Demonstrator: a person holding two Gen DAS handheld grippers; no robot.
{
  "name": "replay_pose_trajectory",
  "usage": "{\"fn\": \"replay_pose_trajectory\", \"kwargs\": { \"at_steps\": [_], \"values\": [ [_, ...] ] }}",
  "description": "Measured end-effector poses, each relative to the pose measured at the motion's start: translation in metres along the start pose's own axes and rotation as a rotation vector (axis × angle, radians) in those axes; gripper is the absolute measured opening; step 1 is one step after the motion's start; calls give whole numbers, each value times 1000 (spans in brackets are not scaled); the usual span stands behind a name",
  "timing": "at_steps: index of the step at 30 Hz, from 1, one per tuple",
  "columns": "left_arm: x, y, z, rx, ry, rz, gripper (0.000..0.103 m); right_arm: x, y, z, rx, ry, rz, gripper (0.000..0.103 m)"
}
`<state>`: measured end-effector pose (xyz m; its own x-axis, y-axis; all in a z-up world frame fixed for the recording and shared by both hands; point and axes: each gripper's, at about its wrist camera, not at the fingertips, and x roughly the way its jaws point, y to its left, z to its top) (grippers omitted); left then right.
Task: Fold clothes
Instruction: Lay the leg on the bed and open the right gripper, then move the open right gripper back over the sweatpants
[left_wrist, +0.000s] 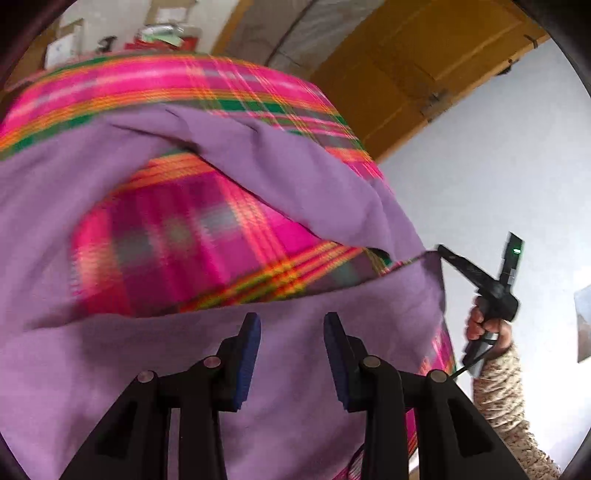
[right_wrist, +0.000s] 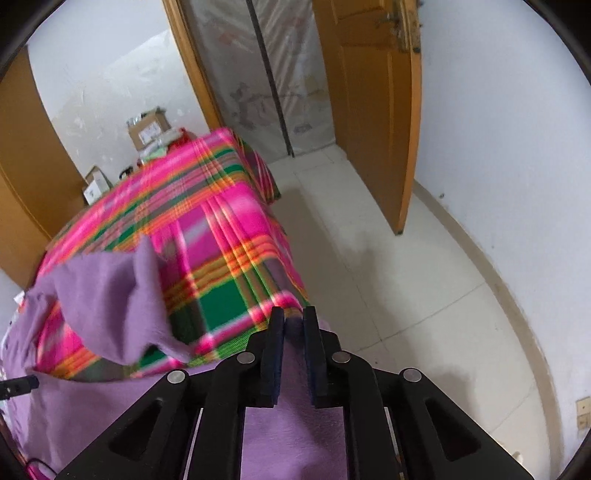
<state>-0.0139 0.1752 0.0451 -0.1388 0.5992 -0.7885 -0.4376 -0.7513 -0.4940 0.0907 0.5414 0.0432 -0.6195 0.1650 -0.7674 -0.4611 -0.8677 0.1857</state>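
1. The cloth is plain purple, soft and creased, lifted over a pink plaid surface.
2. The right gripper is nearly closed, pinching a cloth corner between its fingers.
3. The left gripper stands open with the cloth just beyond it; I cannot tell if it touches.
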Motion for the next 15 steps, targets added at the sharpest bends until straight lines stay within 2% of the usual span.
{"fn": "replay_pose_trajectory", "kwargs": {
  "at_steps": [5, 9, 12, 15],
  "values": [
    [-58, 16, 8, 12, -72, 110, 36, -34, 23, 22, -55, -61, 34, 21],
    [-92, 29, 20, 39, -87, 247, 36, -56, 54, 41, -152, -78, 74, 26],
    [-86, 41, 20, 42, -71, 300, 36, -58, 79, 49, -222, -51, 120, 31],
    [-75, 54, 18, 35, -50, 336, 36, -36, 90, 38, -249, 15, 143, 34]
  ]
}}
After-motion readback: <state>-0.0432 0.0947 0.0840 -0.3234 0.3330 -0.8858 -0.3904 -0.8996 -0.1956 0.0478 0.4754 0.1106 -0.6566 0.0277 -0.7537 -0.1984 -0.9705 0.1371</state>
